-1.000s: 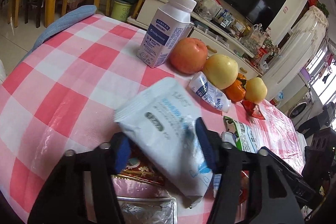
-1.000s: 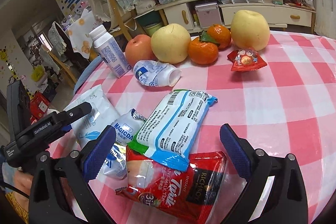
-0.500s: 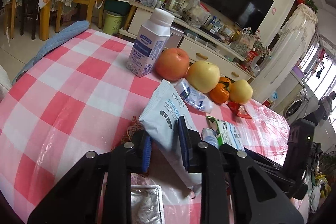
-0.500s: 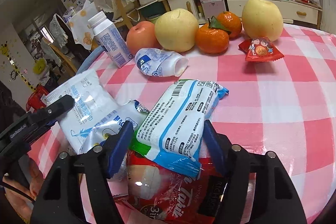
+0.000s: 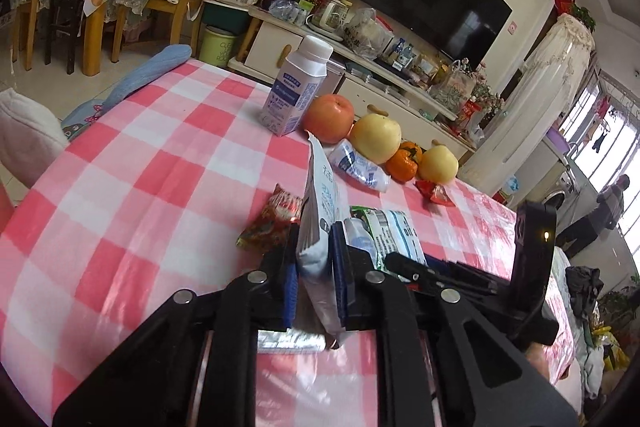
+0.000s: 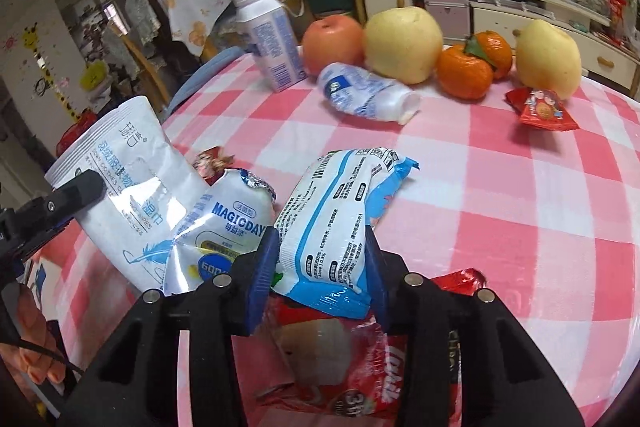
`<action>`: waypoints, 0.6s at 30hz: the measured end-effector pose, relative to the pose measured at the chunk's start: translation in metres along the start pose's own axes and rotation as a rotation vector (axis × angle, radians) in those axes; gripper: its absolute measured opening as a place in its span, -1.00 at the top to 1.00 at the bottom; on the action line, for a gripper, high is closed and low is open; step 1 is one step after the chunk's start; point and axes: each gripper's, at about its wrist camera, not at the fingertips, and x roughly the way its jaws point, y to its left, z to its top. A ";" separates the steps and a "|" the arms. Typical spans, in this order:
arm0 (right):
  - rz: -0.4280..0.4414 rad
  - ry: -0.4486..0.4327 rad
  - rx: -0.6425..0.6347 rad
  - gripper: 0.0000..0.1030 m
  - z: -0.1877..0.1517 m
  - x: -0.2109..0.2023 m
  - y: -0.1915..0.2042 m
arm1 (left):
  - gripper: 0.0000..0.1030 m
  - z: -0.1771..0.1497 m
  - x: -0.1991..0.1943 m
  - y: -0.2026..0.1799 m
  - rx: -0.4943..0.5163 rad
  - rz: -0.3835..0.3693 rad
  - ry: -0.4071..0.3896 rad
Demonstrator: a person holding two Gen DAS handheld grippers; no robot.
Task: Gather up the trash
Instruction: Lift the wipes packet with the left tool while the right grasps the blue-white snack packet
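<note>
Left claw (image 5: 314, 263) has gone from wide open around the white wipes packet (image 5: 320, 211) a second ago to clamped tight on it, so the packet now stands on edge, raised off the checked counter (image 5: 160, 187) instead of lying flat. Right claw (image 6: 320, 263), fully spread a second ago above the pile, is closing on the blue-and-white wrapper (image 6: 340, 211), its blue pads pressing both sides so the wrapper bulges upward between them. Beneath it the red coffee sachet (image 6: 384, 387) lies where it was, and the crushed MAGICDAY bottle (image 6: 228, 223) sits just beside. Fruit, the milk carton (image 6: 268, 39) and the small red candy packet (image 6: 540, 107) have not moved.
</note>
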 end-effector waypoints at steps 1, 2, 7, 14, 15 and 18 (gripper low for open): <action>0.004 0.003 -0.019 0.20 -0.002 -0.001 0.005 | 0.68 -0.003 -0.005 0.002 0.001 0.002 0.001; 0.006 0.004 -0.034 0.20 -0.002 -0.001 0.010 | 0.68 -0.005 -0.009 0.004 -0.003 0.003 0.002; 0.014 0.011 -0.081 0.21 -0.009 -0.004 0.029 | 0.64 -0.018 -0.018 0.014 -0.003 0.028 0.004; 0.064 0.037 -0.075 0.17 -0.016 -0.007 0.032 | 0.15 -0.026 0.005 0.026 -0.044 0.048 0.048; 0.064 0.038 -0.078 0.17 -0.016 -0.007 0.033 | 0.10 -0.027 0.009 0.026 -0.050 0.049 0.051; 0.068 0.040 -0.080 0.09 -0.016 -0.006 0.034 | 0.09 -0.030 0.021 0.025 -0.053 0.067 0.045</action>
